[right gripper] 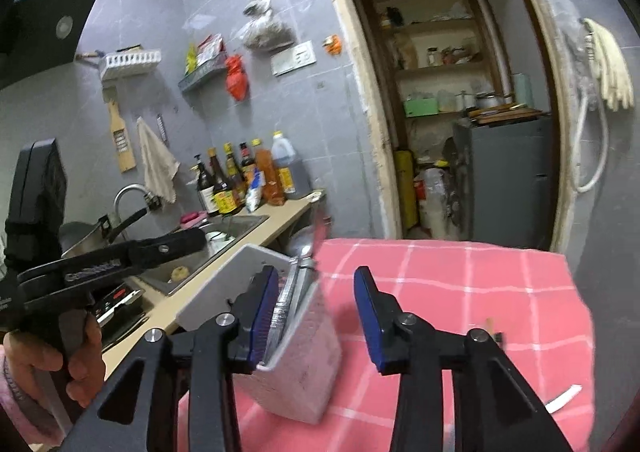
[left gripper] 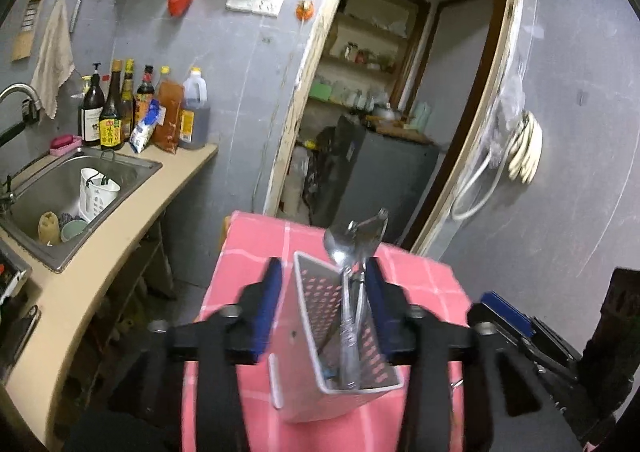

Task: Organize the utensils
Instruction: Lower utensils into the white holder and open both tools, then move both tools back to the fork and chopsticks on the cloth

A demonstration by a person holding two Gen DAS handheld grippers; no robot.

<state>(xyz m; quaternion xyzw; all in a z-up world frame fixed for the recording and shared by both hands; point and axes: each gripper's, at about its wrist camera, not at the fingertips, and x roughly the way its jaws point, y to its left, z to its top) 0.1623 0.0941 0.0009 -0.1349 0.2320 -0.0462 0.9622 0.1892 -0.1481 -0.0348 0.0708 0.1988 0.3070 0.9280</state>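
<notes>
A white perforated utensil holder (left gripper: 320, 340) stands on the pink checked tablecloth (left gripper: 256, 248). It holds a metal spoon (left gripper: 336, 248) and a metal spatula (left gripper: 370, 230), both upright with heads sticking out. My left gripper (left gripper: 324, 308) has its blue pads on both sides of the holder; I cannot tell if they press it. In the right wrist view the holder (right gripper: 296, 368) leans tilted. My right gripper (right gripper: 316, 316) is open, its left pad beside the holder's rim and nothing held between the pads.
A counter with a steel sink (left gripper: 60, 191) and several sauce bottles (left gripper: 120, 107) runs along the left. The sink holds another white basket (left gripper: 96, 191). A doorway to a pantry with a grey cabinet (right gripper: 508, 179) lies behind the table. A small white item (right gripper: 564, 398) lies on the cloth.
</notes>
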